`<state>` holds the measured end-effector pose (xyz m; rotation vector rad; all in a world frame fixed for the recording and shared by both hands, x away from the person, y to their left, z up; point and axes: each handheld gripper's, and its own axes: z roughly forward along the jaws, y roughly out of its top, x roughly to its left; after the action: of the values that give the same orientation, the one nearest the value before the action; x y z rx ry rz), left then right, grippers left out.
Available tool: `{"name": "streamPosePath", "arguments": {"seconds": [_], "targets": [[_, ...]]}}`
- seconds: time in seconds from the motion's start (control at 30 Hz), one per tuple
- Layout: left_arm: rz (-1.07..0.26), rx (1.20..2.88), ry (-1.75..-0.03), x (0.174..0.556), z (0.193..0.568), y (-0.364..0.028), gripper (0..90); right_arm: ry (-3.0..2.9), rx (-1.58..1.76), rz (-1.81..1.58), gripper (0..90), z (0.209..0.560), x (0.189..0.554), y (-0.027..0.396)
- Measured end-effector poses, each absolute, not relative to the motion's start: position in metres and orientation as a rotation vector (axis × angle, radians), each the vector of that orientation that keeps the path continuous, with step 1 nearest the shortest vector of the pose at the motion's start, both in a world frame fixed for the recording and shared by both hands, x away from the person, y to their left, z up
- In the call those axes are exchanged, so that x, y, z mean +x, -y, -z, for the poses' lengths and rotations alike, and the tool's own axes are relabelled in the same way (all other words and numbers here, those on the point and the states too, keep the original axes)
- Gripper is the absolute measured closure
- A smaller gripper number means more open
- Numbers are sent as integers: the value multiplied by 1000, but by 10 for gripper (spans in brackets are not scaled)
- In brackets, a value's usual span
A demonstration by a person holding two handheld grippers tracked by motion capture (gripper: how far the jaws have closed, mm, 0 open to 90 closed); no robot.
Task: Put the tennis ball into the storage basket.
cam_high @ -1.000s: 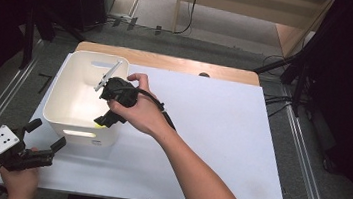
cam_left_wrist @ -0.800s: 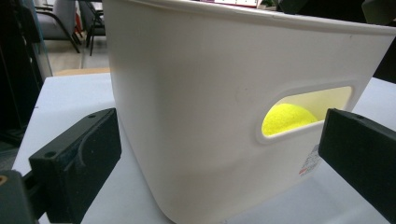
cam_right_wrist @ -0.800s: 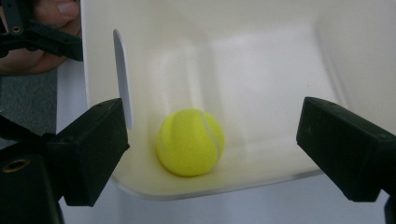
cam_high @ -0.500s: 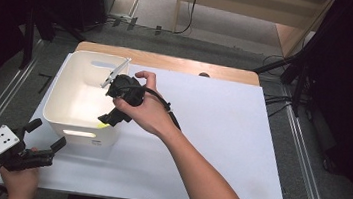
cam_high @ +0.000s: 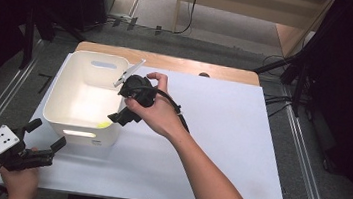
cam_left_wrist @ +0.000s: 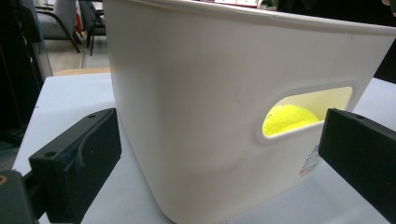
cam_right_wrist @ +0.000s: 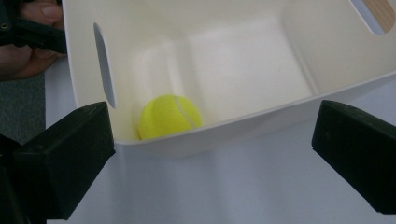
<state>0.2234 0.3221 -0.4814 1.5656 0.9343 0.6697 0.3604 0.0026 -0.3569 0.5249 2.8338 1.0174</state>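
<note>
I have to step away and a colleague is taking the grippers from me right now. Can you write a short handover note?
Right gripper: open, nothing between its fingers, which have just been opening; it hovers at the near right rim of the white bin.
Left gripper: open, holding nothing, in front of the bin's near wall.
Tennis ball: lying on the bin floor in the near corner, free of both grippers.
Done: ball is in the bin.
Left: probably just drawing the right gripper clear; no other loose item is visible on the white table.

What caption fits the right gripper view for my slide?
Open right gripper above the rim of a white bin holding a yellow tennis ball.
</note>
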Motion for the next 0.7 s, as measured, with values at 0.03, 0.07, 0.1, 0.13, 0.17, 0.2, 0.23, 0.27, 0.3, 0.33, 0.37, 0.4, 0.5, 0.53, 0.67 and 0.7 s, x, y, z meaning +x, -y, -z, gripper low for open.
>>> {"name": "streamPosePath", "arguments": {"seconds": [0.03, 0.07, 0.1, 0.13, 0.17, 0.2, 0.23, 0.27, 0.3, 0.33, 0.37, 0.4, 0.5, 0.53, 0.67, 0.7], "targets": [[-669, 1564, -935, 223, 481, -322, 0, -2828, 523, -1022, 0, 358, 361, -1], [-669, 1564, -935, 223, 481, -322, 0, -2828, 543, -1015, 0, 358, 360, 1], [-669, 1564, -935, 223, 481, -322, 0, -2825, 534, -1019, 0, 358, 360, 3], [-669, 1564, -935, 223, 481, -322, 0, -2821, 533, -1028, 0, 359, 360, 6], [-670, 1563, -936, 223, 481, -322, 0, -2816, 549, -1025, 0, 360, 359, 7], [-670, 1564, -936, 224, 481, -322, 0, -2816, 543, -1032, 0, 361, 360, 9], [-670, 1564, -936, 224, 482, -322, 0, -2817, 544, -1034, 0, 361, 359, 11], [-671, 1564, -936, 224, 482, -322, 0, -2808, 543, -1034, 0, 362, 359, 13], [-671, 1565, -936, 223, 482, -322, 0, -2808, 554, -1040, 0, 364, 359, 14], [-672, 1564, -936, 223, 482, -322, 0, -2807, 568, -1041, 0, 365, 358, 17], [-670, 1562, -934, 224, 482, -322, 0, -2804, 566, -1041, 0, 366, 358, 19], [-671, 1566, -936, 223, 482, -322, 0, -2802, 575, -1041, 0, 367, 358, 20], [-671, 1564, -934, 224, 482, -322, 0, -2793, 585, -1053, 0, 369, 357, 26], [-671, 1564, -934, 224, 482, -322, 0, -2789, 586, -1059, 0, 371, 356, 28], [-671, 1563, -933, 224, 482, -322, 0, -2775, 594, -1074, 0, 373, 355, 35], [-671, 1563, -934, 224, 482, -322, 0, -2770, 602, -1082, 0, 374, 354, 37]]}}
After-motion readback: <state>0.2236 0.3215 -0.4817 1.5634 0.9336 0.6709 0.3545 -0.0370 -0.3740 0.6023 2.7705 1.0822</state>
